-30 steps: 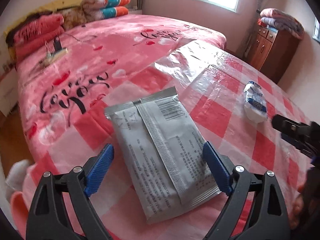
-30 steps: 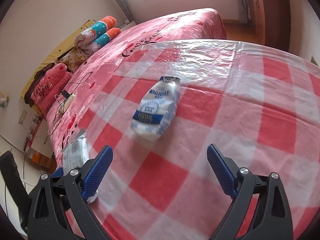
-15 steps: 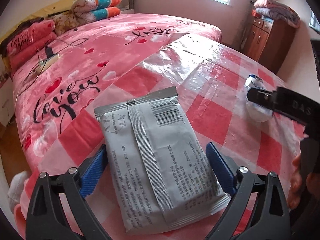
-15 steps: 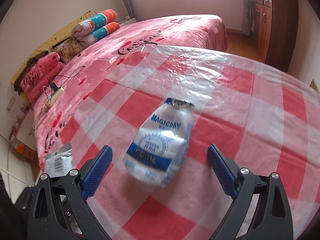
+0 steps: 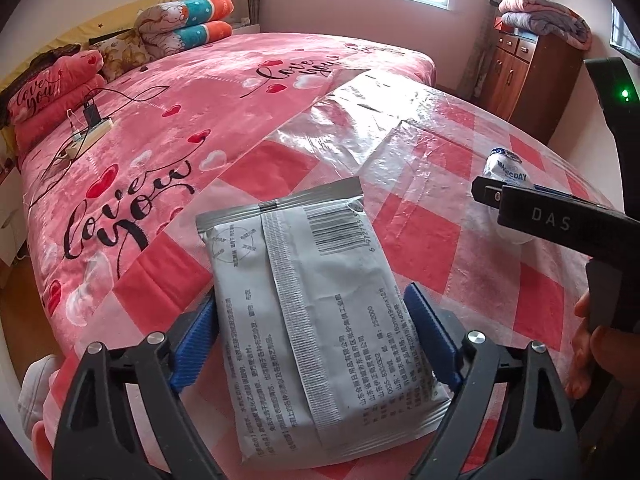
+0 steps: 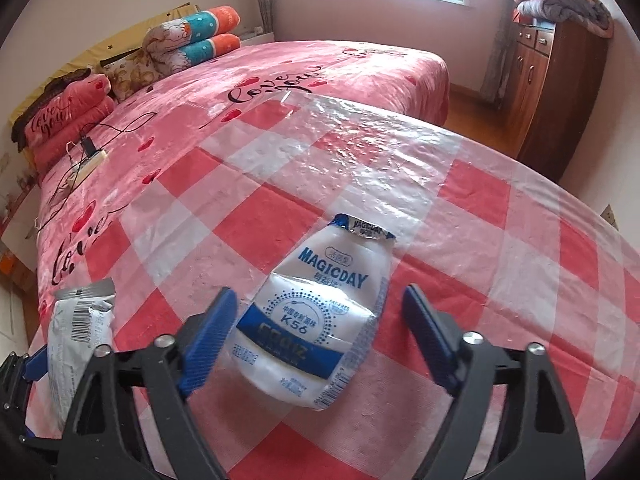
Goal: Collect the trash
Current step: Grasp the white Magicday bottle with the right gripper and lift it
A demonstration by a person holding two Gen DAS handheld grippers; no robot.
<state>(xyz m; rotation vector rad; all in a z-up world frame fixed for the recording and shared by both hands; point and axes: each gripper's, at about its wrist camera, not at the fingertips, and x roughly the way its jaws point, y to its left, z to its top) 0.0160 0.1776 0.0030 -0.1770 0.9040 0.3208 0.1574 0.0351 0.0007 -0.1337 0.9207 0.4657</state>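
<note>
- Left claw: jaws spread wide, straddling the silver packet, which lies flat on the table. No grip is made. Risk: a flat, slick packet can buckle or slide out as the pads close on its edges.
- Right claw: jaws wide apart, flanking the crushed MAGICDAY bottle, right of the packet. Left pad is near it; right pad is clear. Risk: uneven closing can push the bottle sideways.
- Table cover: glossy plastic film; either pad can snag it.
- Beyond the packet: bed, with no bin visible.
</note>
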